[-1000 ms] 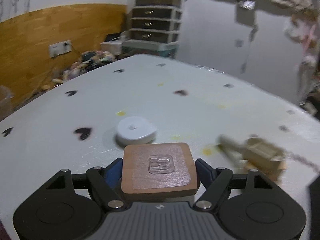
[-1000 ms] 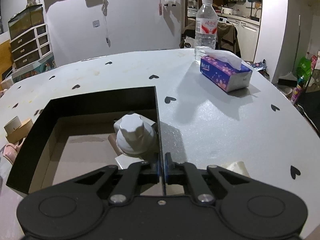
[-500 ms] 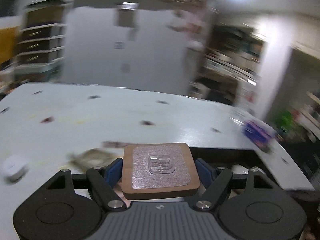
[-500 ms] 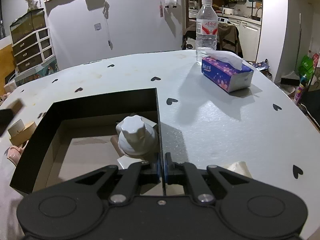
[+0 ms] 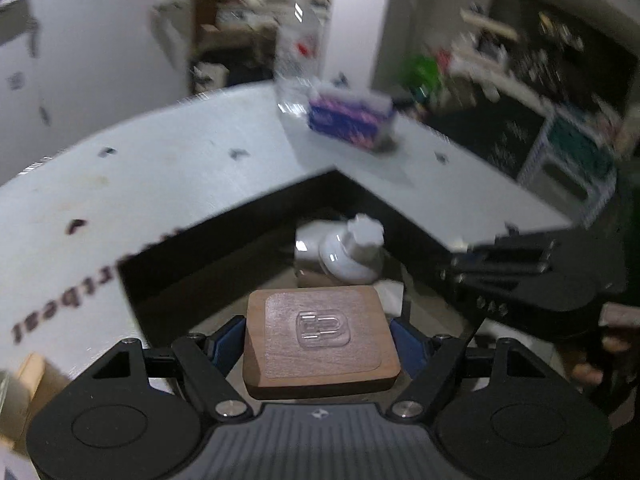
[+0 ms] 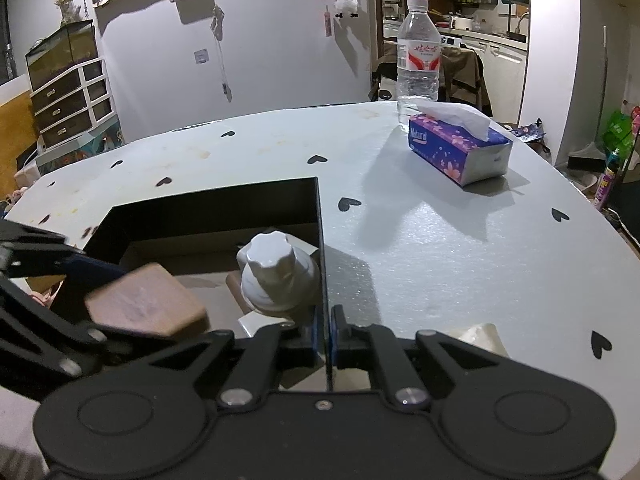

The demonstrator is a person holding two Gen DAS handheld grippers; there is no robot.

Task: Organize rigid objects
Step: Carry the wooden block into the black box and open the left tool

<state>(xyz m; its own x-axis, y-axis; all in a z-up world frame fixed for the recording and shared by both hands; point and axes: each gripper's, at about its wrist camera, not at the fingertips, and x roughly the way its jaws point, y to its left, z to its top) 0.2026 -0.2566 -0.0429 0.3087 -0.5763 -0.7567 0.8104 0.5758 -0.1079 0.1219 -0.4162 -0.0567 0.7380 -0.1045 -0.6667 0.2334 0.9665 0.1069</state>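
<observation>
Left gripper (image 5: pixel 320 344) clamped on wooden block (image 5: pixel 320 340), block held above open black box (image 6: pixel 224 204); white knob-topped jar (image 6: pixel 276 276) inside box against its right wall; right gripper (image 6: pixel 329 330) pinched shut on that wall's thin edge; tissue pack (image 6: pixel 460 148) and water bottle (image 6: pixel 418 60) near table's (image 6: pixel 440 240) far right edge.

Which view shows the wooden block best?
Left wrist: the wooden block sits centred between the left tongs, with its top face and clear hook visible. Right wrist shows the block blurred, at the left edge.
</observation>
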